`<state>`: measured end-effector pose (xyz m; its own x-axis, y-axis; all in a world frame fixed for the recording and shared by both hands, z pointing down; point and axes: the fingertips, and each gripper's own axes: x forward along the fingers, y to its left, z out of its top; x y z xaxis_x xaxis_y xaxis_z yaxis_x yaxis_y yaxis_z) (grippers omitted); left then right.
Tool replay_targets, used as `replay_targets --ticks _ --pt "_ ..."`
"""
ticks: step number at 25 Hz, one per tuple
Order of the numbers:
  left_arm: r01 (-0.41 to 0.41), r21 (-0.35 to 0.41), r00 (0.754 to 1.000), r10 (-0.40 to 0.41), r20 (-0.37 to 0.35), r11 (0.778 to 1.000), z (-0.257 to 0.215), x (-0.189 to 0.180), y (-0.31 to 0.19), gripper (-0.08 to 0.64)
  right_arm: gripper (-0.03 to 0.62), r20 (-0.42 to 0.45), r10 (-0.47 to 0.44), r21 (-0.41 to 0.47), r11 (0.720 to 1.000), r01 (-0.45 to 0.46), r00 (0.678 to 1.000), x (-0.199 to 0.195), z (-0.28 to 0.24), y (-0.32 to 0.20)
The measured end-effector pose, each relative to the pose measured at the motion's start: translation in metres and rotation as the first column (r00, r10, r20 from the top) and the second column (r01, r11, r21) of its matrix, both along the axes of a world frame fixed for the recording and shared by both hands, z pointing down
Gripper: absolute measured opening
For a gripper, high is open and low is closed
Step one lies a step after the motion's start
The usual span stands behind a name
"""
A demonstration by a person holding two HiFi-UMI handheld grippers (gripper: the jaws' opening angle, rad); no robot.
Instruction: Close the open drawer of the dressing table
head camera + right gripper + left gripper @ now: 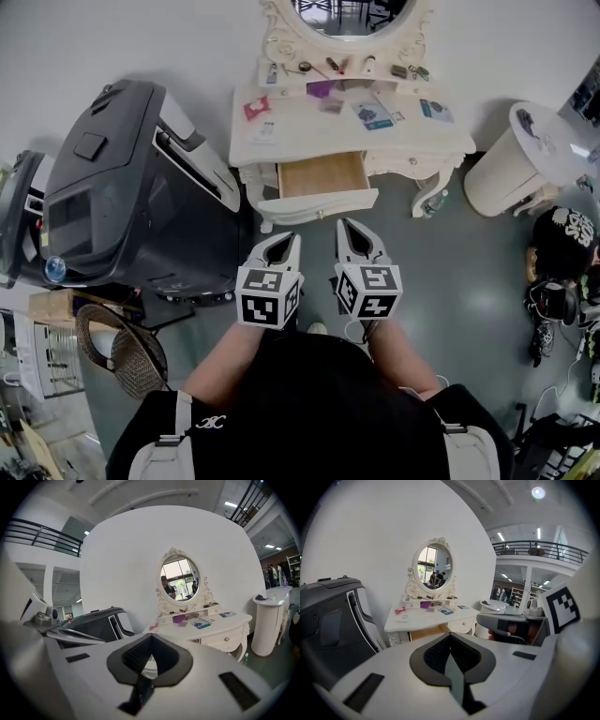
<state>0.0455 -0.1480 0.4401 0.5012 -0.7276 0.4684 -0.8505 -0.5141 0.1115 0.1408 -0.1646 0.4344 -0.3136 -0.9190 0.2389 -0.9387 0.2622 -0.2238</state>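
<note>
Straight ahead of you the open drawer (pixel 323 178) juts out from the counter (pixel 281 131), its front panel just beyond the fingers of the left gripper (pixel 289 238) and right gripper (pixel 352 230), with only a thin strip of floor (pixel 450 272) between. On your left a big dark machine (pixel 141 187) stands close beside the counter, leaving hardly any passage there. On your right the floor lies open as far as the white round stand (pixel 525 159). A wicker chair (pixel 127 354) sits low at your left.

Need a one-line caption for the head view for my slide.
Left gripper and right gripper, both shut and empty, hover in front of the open drawer of the dressing table.
</note>
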Motion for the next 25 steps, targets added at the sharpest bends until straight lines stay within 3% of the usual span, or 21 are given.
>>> replay_targets --ticks 11,18,25 --pt "-0.068 0.004 0.998 0.068 -0.006 0.998 0.006 0.013 -0.061 0.008 0.011 -0.008 0.057 -0.034 0.998 -0.057 0.998 0.016 0.015 -0.047" --pt "-0.057 -0.047 0.998 0.056 -0.014 0.997 0.019 0.000 -0.090 0.008 0.011 -0.043 0.048 -0.112 0.992 -0.053 0.998 0.009 0.046 -0.074" --pt "-0.036 -0.123 0.999 0.035 -0.014 0.992 0.044 -0.014 -0.094 0.008 0.012 -0.077 0.011 -0.216 0.976 -0.027 0.997 0.002 0.108 -0.086"
